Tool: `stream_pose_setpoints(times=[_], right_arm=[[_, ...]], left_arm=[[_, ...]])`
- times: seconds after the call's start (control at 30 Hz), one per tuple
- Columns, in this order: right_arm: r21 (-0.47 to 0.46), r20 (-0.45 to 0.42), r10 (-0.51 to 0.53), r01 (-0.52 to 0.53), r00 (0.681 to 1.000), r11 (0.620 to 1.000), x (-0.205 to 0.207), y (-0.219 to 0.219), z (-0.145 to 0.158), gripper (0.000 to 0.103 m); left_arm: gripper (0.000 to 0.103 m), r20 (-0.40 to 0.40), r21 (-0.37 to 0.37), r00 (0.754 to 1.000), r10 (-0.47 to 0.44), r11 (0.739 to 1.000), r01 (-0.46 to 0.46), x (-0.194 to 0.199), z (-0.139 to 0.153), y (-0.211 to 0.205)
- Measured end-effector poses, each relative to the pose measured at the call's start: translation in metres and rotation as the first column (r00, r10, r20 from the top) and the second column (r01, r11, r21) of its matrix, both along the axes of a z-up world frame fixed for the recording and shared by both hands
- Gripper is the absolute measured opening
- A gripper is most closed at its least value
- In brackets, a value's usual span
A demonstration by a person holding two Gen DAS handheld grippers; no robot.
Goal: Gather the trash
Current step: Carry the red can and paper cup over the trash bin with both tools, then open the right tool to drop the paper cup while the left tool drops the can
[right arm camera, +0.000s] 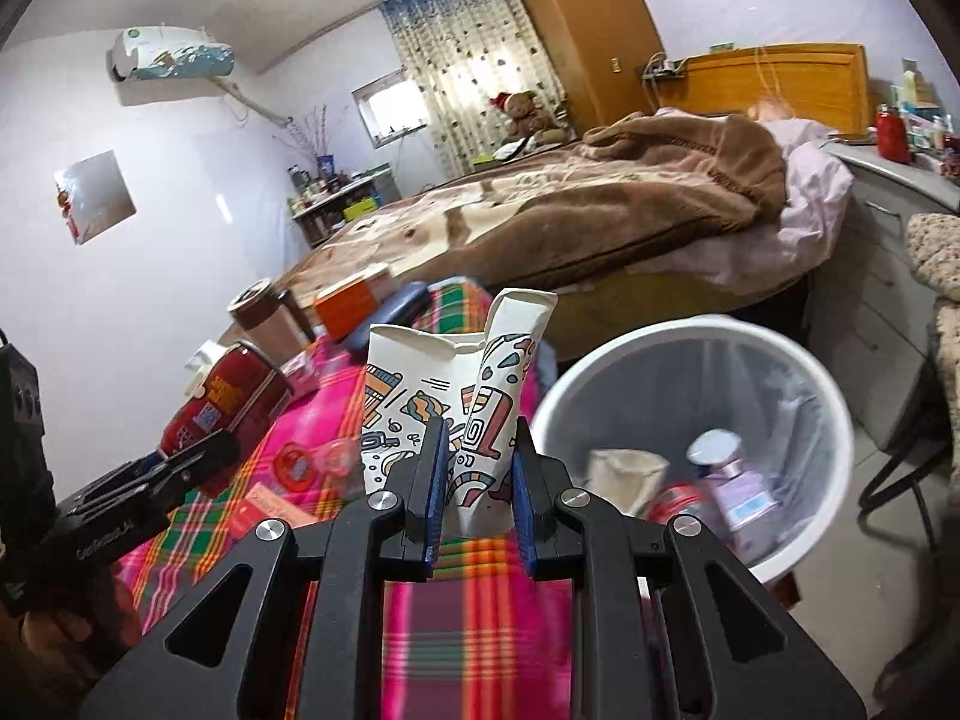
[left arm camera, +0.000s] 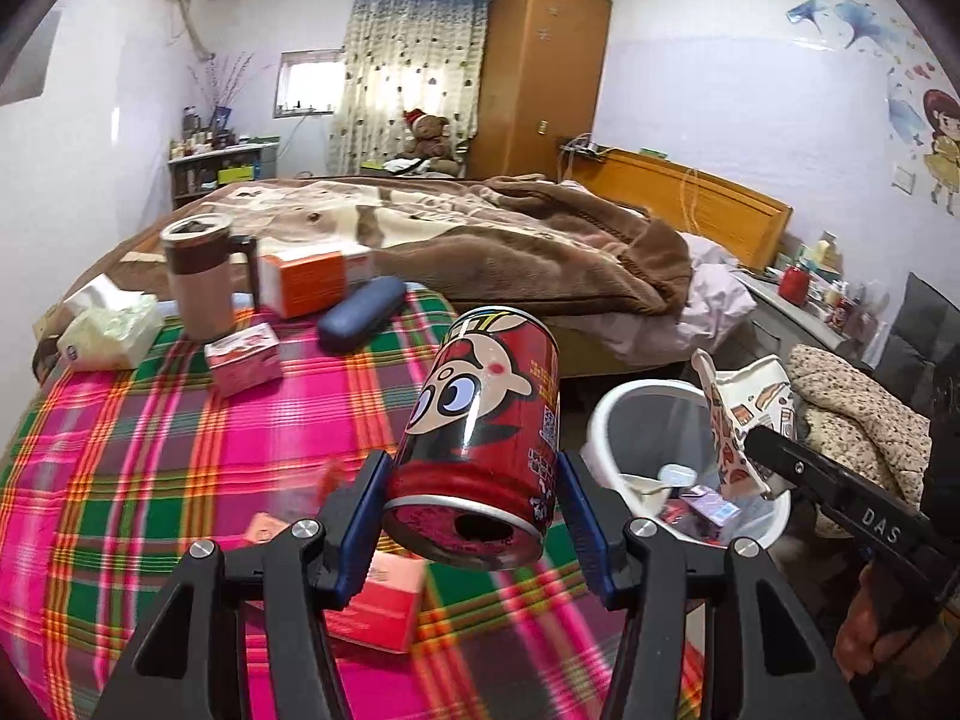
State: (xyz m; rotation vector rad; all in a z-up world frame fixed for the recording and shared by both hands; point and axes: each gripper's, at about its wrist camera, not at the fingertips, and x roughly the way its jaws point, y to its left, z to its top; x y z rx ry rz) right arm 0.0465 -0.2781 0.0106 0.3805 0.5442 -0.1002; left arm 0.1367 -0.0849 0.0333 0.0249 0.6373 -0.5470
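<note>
Left claw [left arm camera: 474,516] pinches a red can [left arm camera: 480,420] — cartoon face, QR code. Right claw [right arm camera: 478,492] squeezes a crushed paper cup [right arm camera: 456,396]; its arm reads "DAS".

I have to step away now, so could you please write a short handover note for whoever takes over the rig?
Left gripper: shut on the red can, lifted above the plaid cloth.
Right gripper: shut on the crushed paper cup, beside the white bin.
Done: some trash already lies in the bin.
Left: drop cup and can in; small pink boxes on the cloth may follow.
</note>
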Motion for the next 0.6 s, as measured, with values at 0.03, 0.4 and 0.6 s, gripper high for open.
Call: stream_pose_setpoints(times=[0.03,0.4,0.6], right_arm=[[-0.004,0.001,-0.01,0.01,1.0,1.0,-0.002,-0.005,0.001,0.02],[-0.028,-0.053,-0.07,0.069,0.996,0.997,-0.004,-0.049,-0.004,0.02],[-0.043,-0.083,-0.102,0.098,0.991,0.994,-0.004,-0.073,-0.012,0.02]], left_arm=[[0.056,0.002,0.003,1.0,-0.013,1.0,0.013,-0.002,0.001,-0.008],[0.056,-0.018,0.008,0.994,-0.106,0.994,0.106,-0.013,-0.003,-0.075],[0.056,-0.033,0.02,0.989,-0.145,0.989,0.145,-0.018,-0.011,-0.112]])
